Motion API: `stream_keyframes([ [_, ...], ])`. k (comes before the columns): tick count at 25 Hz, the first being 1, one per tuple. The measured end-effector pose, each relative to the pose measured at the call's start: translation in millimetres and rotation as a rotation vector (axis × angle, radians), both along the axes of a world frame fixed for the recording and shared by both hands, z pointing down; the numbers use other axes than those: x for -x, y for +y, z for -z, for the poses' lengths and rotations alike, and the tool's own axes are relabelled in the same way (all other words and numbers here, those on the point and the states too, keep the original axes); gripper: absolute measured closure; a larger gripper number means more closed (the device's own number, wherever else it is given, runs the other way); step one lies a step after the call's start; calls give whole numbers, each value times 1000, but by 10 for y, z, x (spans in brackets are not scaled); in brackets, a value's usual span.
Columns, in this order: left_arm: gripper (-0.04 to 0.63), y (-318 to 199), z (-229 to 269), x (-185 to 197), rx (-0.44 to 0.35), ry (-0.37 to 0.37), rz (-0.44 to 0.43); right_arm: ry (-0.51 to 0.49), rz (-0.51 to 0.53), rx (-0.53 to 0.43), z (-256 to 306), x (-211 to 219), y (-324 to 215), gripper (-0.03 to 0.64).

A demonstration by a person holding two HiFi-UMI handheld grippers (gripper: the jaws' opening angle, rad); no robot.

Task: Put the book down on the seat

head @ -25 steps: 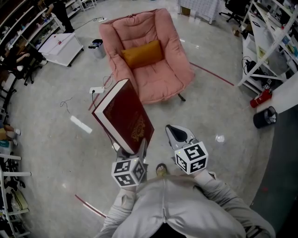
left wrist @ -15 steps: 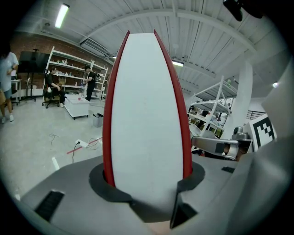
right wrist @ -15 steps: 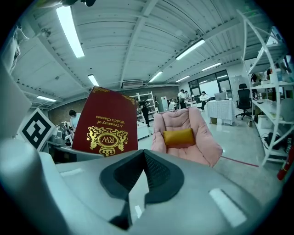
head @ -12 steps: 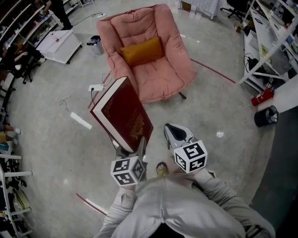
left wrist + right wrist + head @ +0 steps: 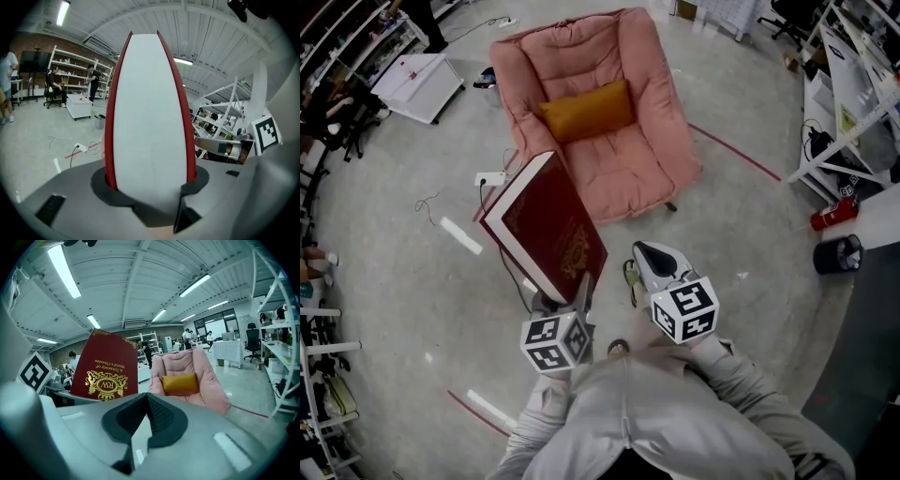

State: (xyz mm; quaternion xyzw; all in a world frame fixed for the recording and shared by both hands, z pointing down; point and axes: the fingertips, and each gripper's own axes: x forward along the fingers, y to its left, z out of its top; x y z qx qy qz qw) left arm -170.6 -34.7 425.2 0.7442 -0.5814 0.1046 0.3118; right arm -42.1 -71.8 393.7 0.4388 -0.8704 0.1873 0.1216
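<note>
A large dark red book (image 5: 546,230) with a gold emblem stands tilted in the air, gripped at its lower end by my left gripper (image 5: 567,298). In the left gripper view the book's white page edge (image 5: 150,117) fills the space between the jaws of the left gripper (image 5: 150,183), which press on its red covers. My right gripper (image 5: 654,267) hovers just right of the book, shut with nothing in it. From the right gripper (image 5: 145,420) the book cover (image 5: 105,369) shows at the left. The pink armchair (image 5: 652,141) with an orange cushion (image 5: 586,110) stands ahead on the floor, its seat (image 5: 623,178) bare.
A white power strip (image 5: 492,178) and cable lie on the floor left of the chair. A white cabinet (image 5: 417,84) stands far left. White shelving (image 5: 853,94), a red fire extinguisher (image 5: 834,214) and a black bin (image 5: 839,253) are at the right. A red tape line (image 5: 741,150) crosses the floor.
The armchair has come a little nearer in the head view. Both grippers and the book keep the same pose relative to each other.
</note>
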Motion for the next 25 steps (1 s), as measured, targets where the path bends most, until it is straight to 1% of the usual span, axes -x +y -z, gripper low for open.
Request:
stream_keyframes([
  [9, 356, -748, -96, -245, 49, -1, 19, 13, 30, 38, -49, -246, -803, 617],
  [14, 356, -1156, -205, -413, 79, -3, 3, 13, 28, 57, -89, -401, -1249, 617],
  [22, 356, -1761, -574, -627, 142, 5, -20, 19, 39, 93, -320, -568, -1895, 617],
  [25, 356, -1972, -780, -680, 172, -5, -30, 15, 40, 104, -410, -602, -2104, 617],
])
